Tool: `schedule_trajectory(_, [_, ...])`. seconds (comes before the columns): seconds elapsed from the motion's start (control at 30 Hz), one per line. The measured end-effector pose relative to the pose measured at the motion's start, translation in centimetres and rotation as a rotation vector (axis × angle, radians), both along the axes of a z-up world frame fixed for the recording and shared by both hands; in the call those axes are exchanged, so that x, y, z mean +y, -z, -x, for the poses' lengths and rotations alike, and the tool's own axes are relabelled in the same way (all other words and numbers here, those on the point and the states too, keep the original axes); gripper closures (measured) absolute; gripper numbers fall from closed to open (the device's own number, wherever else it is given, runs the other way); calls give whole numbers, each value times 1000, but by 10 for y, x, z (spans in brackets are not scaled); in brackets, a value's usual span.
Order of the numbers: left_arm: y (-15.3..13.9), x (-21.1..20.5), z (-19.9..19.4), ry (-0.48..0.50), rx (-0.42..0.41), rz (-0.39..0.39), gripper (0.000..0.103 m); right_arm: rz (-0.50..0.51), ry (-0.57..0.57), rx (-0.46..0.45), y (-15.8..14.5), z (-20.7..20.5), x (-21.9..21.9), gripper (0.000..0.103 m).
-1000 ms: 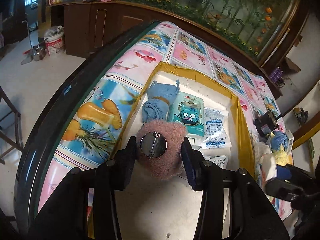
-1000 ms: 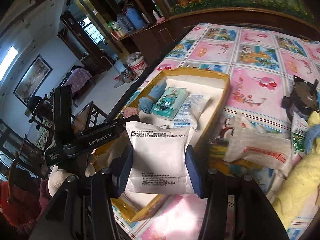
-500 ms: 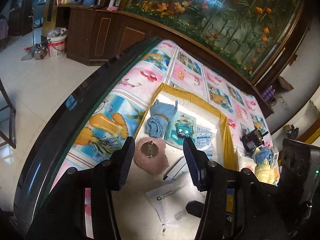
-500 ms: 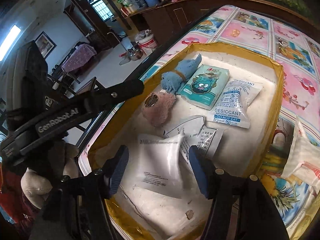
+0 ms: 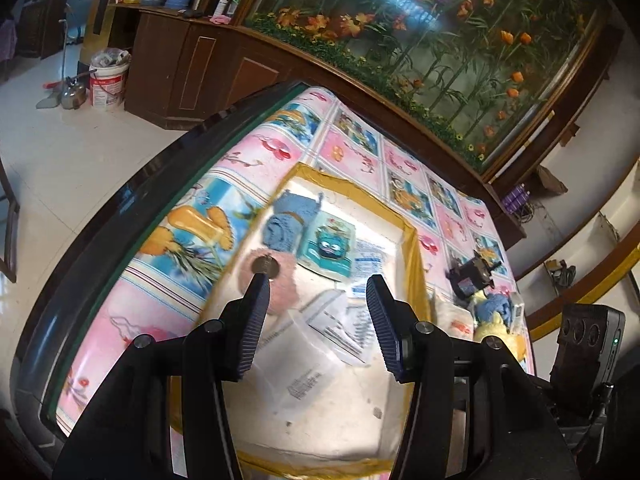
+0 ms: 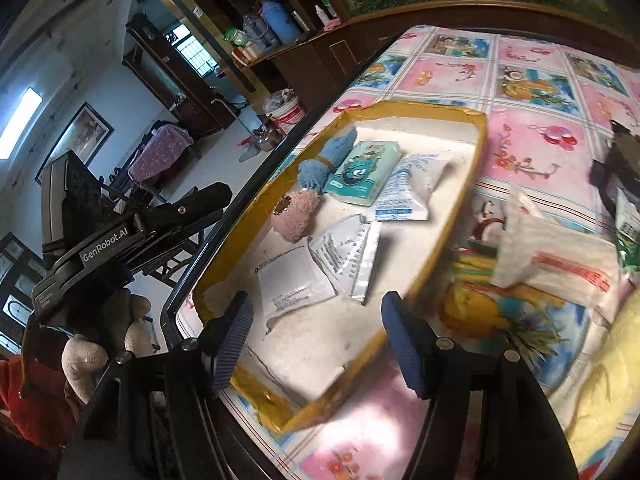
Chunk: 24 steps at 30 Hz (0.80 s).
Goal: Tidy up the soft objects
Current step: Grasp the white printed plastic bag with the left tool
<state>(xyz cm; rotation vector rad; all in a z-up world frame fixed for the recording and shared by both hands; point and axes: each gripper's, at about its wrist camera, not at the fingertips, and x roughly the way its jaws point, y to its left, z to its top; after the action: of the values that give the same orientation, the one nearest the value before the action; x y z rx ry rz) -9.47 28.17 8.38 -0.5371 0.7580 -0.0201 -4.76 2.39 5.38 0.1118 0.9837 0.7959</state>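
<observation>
The left gripper's finger (image 5: 256,300) covers part of the pink fluffy ball (image 5: 280,284). The printing on the white packets (image 6: 316,272) is too smeared to read. The white bag with red lettering (image 6: 560,268) is blurred, and the yellow plush (image 6: 604,384) beside it runs off the frame's right edge. The black gadget (image 6: 616,168) is also cut off there.

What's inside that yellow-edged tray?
The tray holds a blue cloth, pink puff, teal packet, desiccant bag and two white pouches. Anything beneath them is hidden.
</observation>
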Motion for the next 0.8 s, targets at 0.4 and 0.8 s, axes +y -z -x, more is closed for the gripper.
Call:
schedule_trajectory(0.4, [-4, -71, 4, 138, 21, -15, 53, -42, 452, 2, 5, 21, -198, 36])
schedule_trajectory(0.8, [-16, -166, -12, 360, 33, -260, 53, -3, 564, 33, 26, -34, -184, 36])
